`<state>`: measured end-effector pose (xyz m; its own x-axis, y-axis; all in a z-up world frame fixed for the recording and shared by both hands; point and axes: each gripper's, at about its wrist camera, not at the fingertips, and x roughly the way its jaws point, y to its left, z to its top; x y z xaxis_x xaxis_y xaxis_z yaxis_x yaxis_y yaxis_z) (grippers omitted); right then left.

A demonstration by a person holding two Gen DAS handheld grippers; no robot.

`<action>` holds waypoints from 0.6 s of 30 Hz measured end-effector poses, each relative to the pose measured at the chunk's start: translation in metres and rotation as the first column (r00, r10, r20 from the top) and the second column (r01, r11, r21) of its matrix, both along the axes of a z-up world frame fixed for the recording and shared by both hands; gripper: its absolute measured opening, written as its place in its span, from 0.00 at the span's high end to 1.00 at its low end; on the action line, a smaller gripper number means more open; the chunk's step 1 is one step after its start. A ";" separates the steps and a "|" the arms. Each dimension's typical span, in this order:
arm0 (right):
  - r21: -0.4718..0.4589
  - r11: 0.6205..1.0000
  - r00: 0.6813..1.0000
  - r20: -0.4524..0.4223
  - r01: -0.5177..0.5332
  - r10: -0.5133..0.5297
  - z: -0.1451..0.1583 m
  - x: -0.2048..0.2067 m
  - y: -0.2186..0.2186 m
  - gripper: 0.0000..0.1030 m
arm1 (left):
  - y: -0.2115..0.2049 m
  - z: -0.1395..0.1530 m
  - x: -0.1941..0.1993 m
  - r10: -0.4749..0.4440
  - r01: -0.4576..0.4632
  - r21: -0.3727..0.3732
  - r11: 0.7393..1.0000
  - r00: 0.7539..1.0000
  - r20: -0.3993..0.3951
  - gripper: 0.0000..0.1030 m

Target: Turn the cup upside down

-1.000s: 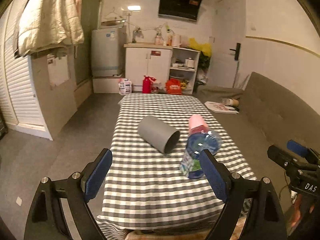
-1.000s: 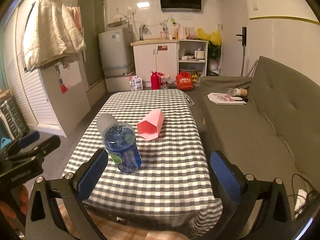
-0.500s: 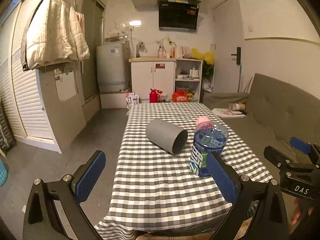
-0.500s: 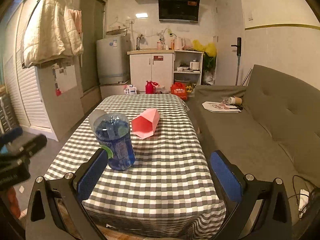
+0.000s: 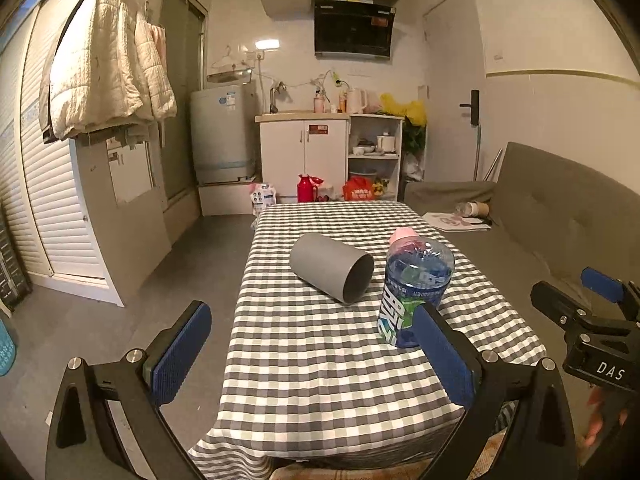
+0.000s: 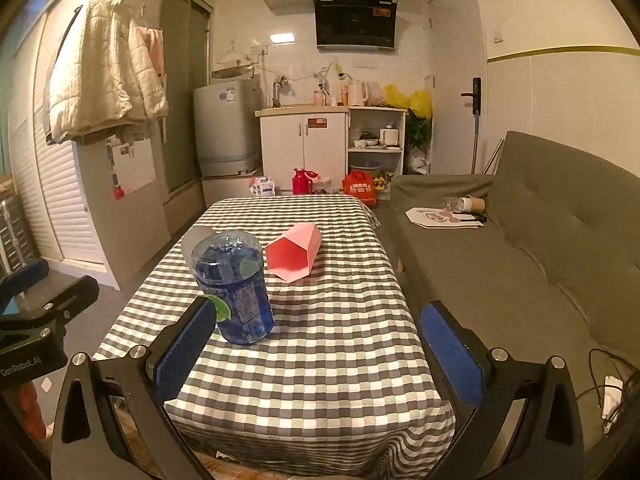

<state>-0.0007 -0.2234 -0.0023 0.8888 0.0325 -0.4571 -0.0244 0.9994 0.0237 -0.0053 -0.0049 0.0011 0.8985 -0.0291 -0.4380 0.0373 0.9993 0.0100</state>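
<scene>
A grey cup (image 5: 332, 267) lies on its side on the checked table (image 5: 312, 344), its mouth facing me and to the right. In the right wrist view only its base (image 6: 196, 238) peeks out behind the blue bottle (image 6: 234, 286). A pink cup (image 6: 295, 251) lies on its side behind the bottle; in the left wrist view just its edge (image 5: 404, 235) shows. My left gripper (image 5: 316, 354) is open and empty near the table's front edge. My right gripper (image 6: 316, 350) is open and empty, also at the front edge.
The blue bottle (image 5: 414, 292) stands upright at the front right of the table. A grey sofa (image 6: 520, 248) runs along the right side. Kitchen cabinets (image 5: 308, 156) and a washer (image 5: 222, 136) stand at the far wall. Open floor (image 5: 100, 320) lies left of the table.
Both grippers rose and levelled, tilting up from a downward look. The cups and bottle have not moved on the table.
</scene>
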 end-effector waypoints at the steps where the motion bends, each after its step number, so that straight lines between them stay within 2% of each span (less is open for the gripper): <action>1: 0.001 1.000 1.000 -0.002 -0.001 0.001 0.000 0.000 0.000 0.00 | 0.000 0.000 0.000 -0.002 0.002 -0.001 1.000 1.000 0.000 0.00; 18: -0.017 1.000 1.000 -0.025 -0.010 0.009 -0.003 0.005 0.006 0.00 | 0.006 -0.001 0.001 0.005 -0.005 -0.019 1.000 1.000 -0.010 0.00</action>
<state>0.0039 -0.2178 -0.0048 0.8770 0.0329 -0.4793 -0.0337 0.9994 0.0068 -0.0047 0.0009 -0.0001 0.8945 -0.0336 -0.4459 0.0327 0.9994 -0.0097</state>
